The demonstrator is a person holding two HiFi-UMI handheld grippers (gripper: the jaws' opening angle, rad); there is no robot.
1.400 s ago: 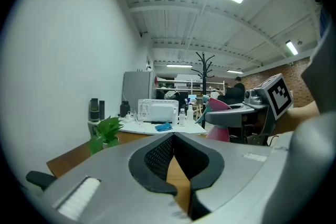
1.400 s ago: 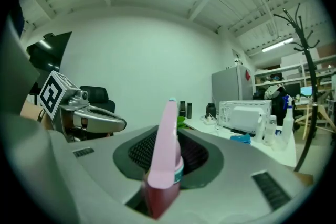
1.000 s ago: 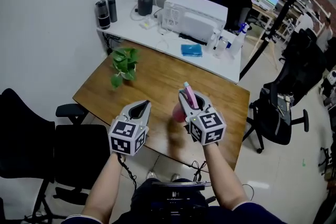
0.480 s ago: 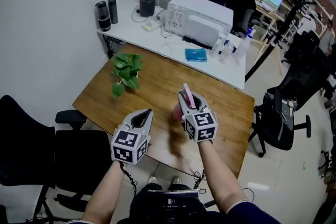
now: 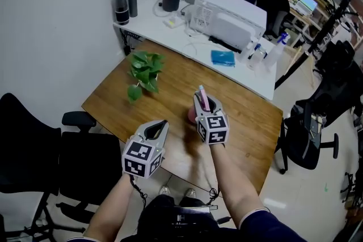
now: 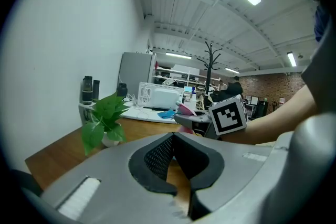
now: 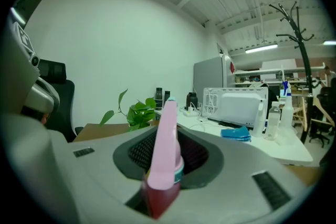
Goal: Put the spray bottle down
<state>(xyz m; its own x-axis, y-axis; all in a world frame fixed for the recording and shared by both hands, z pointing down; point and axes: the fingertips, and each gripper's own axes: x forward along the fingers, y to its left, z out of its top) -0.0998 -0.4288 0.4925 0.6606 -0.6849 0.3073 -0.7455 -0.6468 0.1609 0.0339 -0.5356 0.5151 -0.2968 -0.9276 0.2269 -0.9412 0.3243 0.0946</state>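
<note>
A spray bottle [image 5: 201,100] with a pink head and a reddish body stands upright in my right gripper [image 5: 205,103], which is shut on it over the middle of the wooden table [image 5: 170,83]. In the right gripper view the pink head [image 7: 165,149] rises between the dark pads and the red body [image 7: 157,201] shows below. My left gripper [image 5: 159,124] hovers over the table's near edge, left of the right one; its pad tips [image 6: 173,136] meet with nothing between them. From the left gripper view the bottle [image 6: 185,109] shows in the other gripper.
A small potted plant [image 5: 144,68] stands at the table's far left. Behind it is a white desk [image 5: 170,31] with a white appliance [image 5: 229,14], a blue cloth [image 5: 223,57], clear bottles [image 5: 258,54] and dark flasks [image 5: 125,5]. Black chairs stand at left [image 5: 34,144] and right [image 5: 315,122].
My right gripper has carried the bottle farther out over the table and lower. My left gripper has sunk a little.
</note>
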